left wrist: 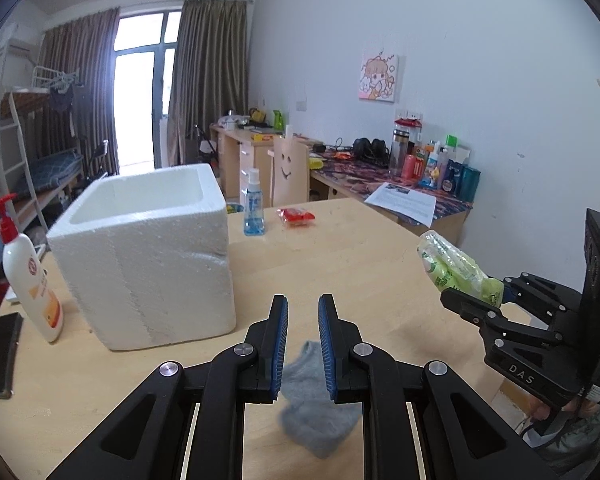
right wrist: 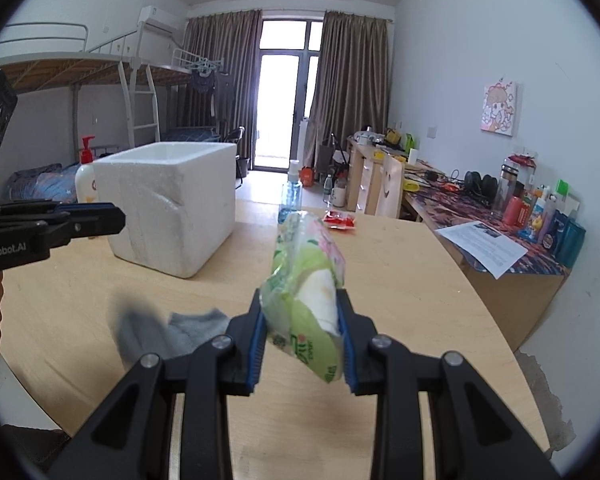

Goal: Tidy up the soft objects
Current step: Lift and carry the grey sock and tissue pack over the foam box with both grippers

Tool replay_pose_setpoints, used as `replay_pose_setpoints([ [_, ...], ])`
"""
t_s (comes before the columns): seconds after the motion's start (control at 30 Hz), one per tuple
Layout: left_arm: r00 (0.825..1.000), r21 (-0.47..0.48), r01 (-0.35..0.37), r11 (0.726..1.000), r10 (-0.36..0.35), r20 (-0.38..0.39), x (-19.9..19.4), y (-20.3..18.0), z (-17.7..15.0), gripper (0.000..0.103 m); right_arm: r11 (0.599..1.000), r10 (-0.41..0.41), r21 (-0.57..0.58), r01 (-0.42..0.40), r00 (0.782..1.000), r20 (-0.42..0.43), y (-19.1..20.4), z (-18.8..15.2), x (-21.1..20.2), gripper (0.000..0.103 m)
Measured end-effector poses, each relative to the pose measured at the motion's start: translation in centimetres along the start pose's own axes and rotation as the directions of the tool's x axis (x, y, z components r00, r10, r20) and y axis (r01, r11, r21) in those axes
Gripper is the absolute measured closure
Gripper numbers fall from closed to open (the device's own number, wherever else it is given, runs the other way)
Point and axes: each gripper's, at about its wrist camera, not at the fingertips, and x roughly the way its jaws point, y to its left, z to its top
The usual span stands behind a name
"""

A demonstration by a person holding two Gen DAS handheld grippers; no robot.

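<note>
Left wrist view:
- Left gripper [left wrist: 303,304]: jaws drawn close, a narrow gap between the blue pads, bare table [left wrist: 360,264] showing through it at the tips. Nothing pinched that I can see.
- Grey sock [left wrist: 312,412]: below the gripper, seen through the gap near the finger bases. Blurred.
- Foam box [left wrist: 148,256]: ahead and left of the fingers, open top, standing on the table.
- Lotion bottle [left wrist: 28,272]: far left, beyond the box.
- Spray bottle [left wrist: 254,208] and red packet [left wrist: 296,216]: straight ahead, near the far edge.
- Right gripper [left wrist: 472,300]: off to the right, held above the table, with a green tissue pack [left wrist: 452,264] sticking out past its tips.

Right wrist view:
- Right gripper [right wrist: 300,292]: pads pressed on both sides of the tissue pack [right wrist: 304,280], the pack clamped near its middle, long axis running forward, clear of the table.
- Sock [right wrist: 196,326]: down and left of the fingers, on the table; its left part is smeared.
- Left gripper [right wrist: 116,216]: far left, well above the sock, tips pointing at the box [right wrist: 172,208].
</note>
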Motion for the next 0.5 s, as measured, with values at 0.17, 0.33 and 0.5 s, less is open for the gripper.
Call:
replay_pose_setpoints([
  [0.17, 0.998, 0.008, 0.015, 1.000, -0.014, -0.054, 0.4, 0.4, -1.3, 0.086, 1.000, 0.001, 0.004, -0.001, 1.000, 0.011, 0.4, 0.2, -0.2, 0.067],
  [0.33, 0.989, -0.007, 0.035, 0.999, -0.036, -0.144, 2.4, 0.1, -3.2, 0.084, 1.000, -0.001, 0.015, 0.001, 1.000, 0.010, 0.5, 0.1, -0.3, 0.067],
  [0.5, 0.970, 0.011, 0.076, 0.997, -0.071, -0.231, 5.1, -1.2, -4.7, 0.060, 0.999, -0.005, 0.032, 0.005, 1.000, -0.002, 0.1, -0.3, -0.1, 0.067],
])
